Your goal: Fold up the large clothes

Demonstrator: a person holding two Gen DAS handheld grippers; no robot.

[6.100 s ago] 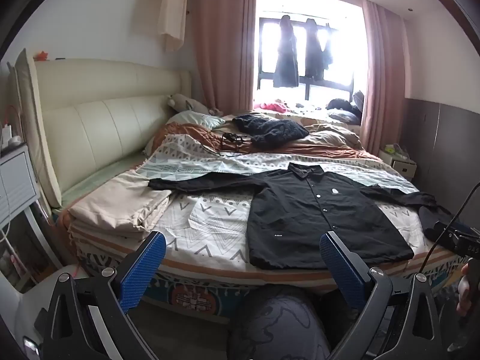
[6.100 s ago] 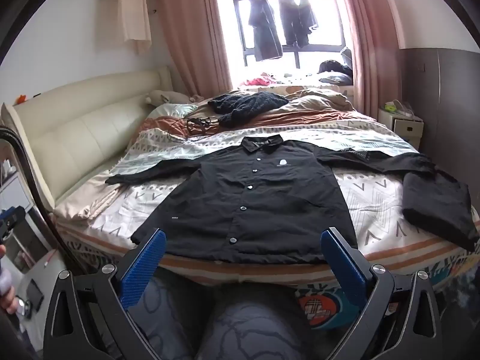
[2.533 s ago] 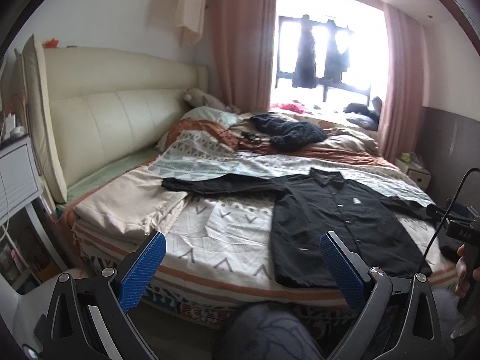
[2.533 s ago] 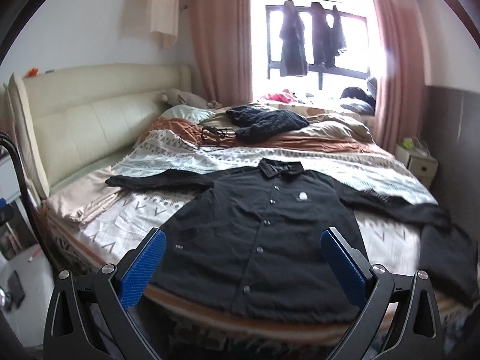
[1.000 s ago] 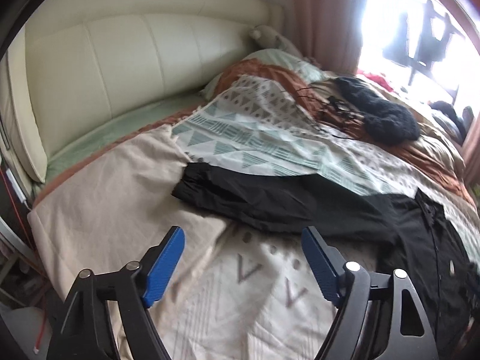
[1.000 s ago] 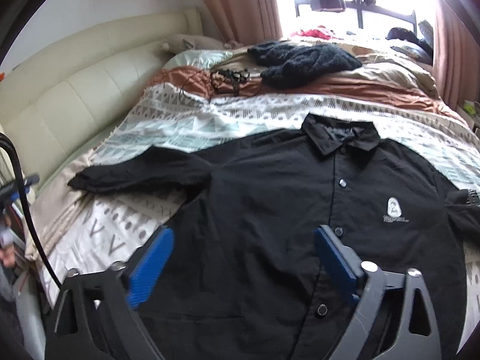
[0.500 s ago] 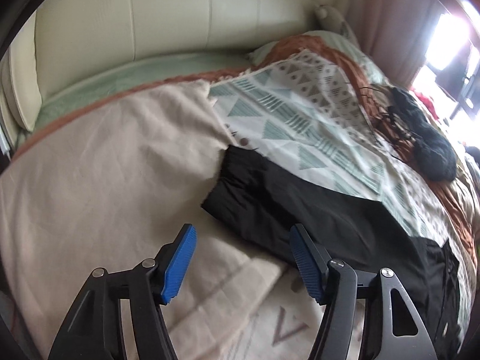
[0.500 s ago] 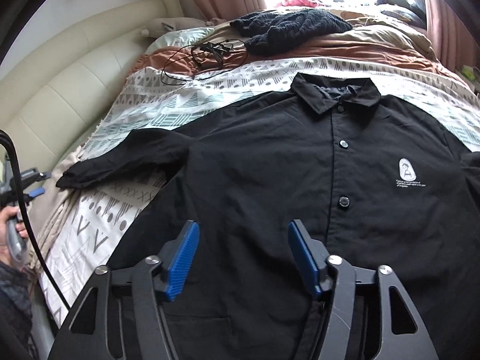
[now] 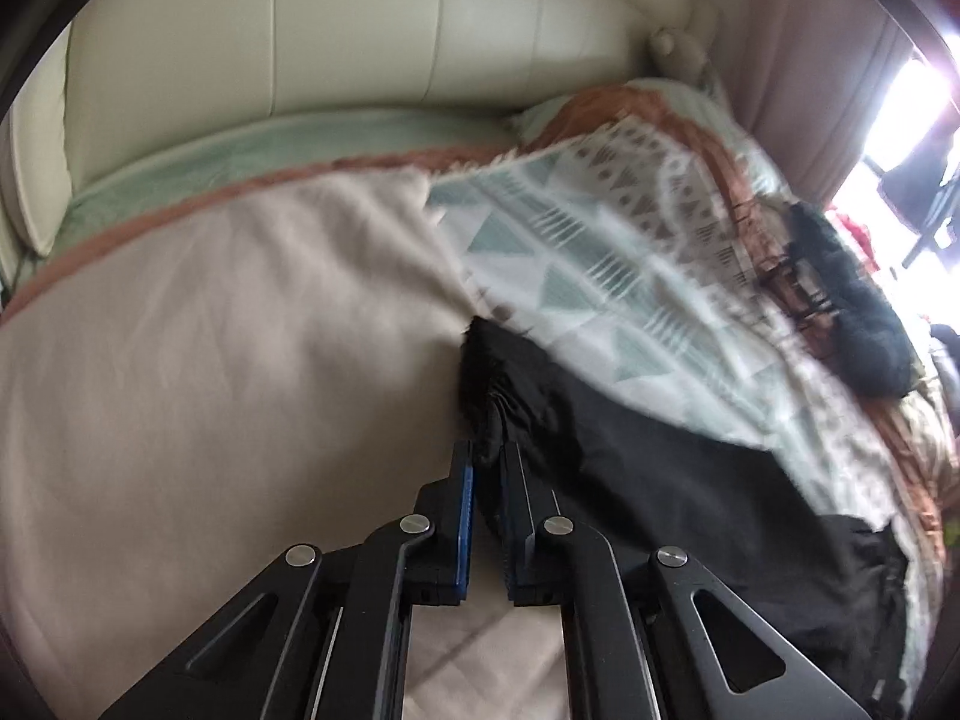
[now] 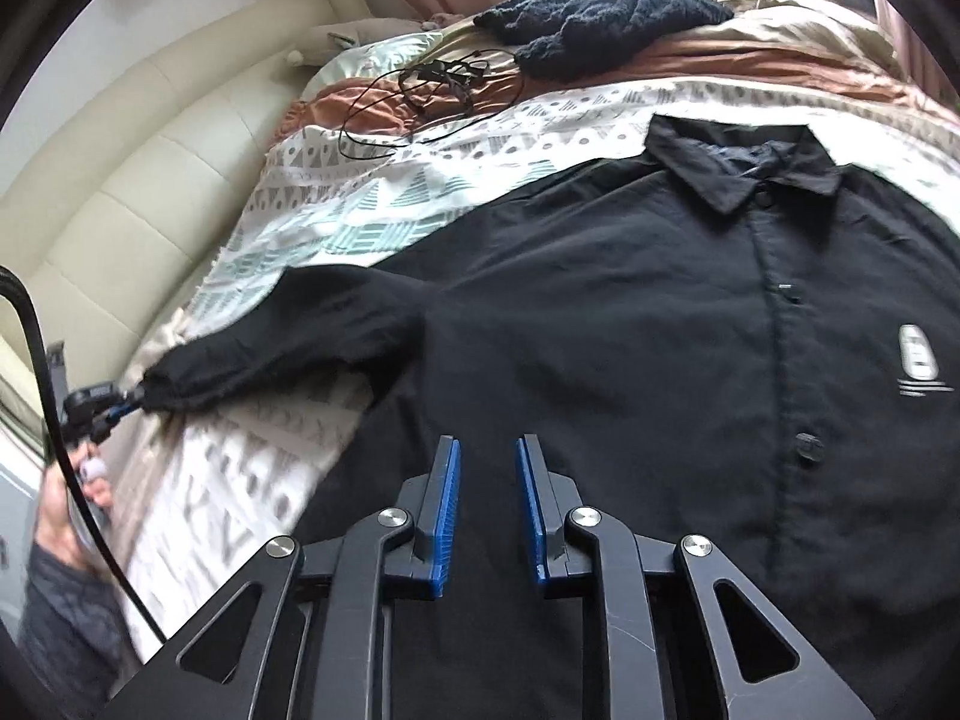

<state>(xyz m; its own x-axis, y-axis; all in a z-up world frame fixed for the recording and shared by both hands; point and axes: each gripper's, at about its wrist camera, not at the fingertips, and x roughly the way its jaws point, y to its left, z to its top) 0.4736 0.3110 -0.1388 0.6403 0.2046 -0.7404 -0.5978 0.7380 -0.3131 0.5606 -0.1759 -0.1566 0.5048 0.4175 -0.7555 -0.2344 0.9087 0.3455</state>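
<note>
A black button-up shirt [image 10: 630, 324] lies flat, front up, on the patterned bed cover [image 10: 372, 198]. Its left sleeve [image 9: 600, 432] stretches out toward the headboard. My left gripper [image 9: 487, 450] is shut on the cuff [image 9: 486, 384] of that sleeve; in the right wrist view it [image 10: 123, 408] shows at the sleeve end [image 10: 180, 384]. My right gripper [image 10: 487, 450] hovers low over the shirt's lower left body, its blue pads [image 10: 447, 504] a narrow gap apart with no cloth between them.
A beige folded blanket [image 9: 210, 372] lies under the cuff. A dark knit garment [image 10: 600, 18] and a black cable [image 10: 432, 90] lie farther up the bed. The cream padded headboard [image 9: 330, 30] stands on the left.
My left gripper moved in on the sleeve cuff and shut on it. My right gripper dropped closer to the shirt body and its fingers narrowed.
</note>
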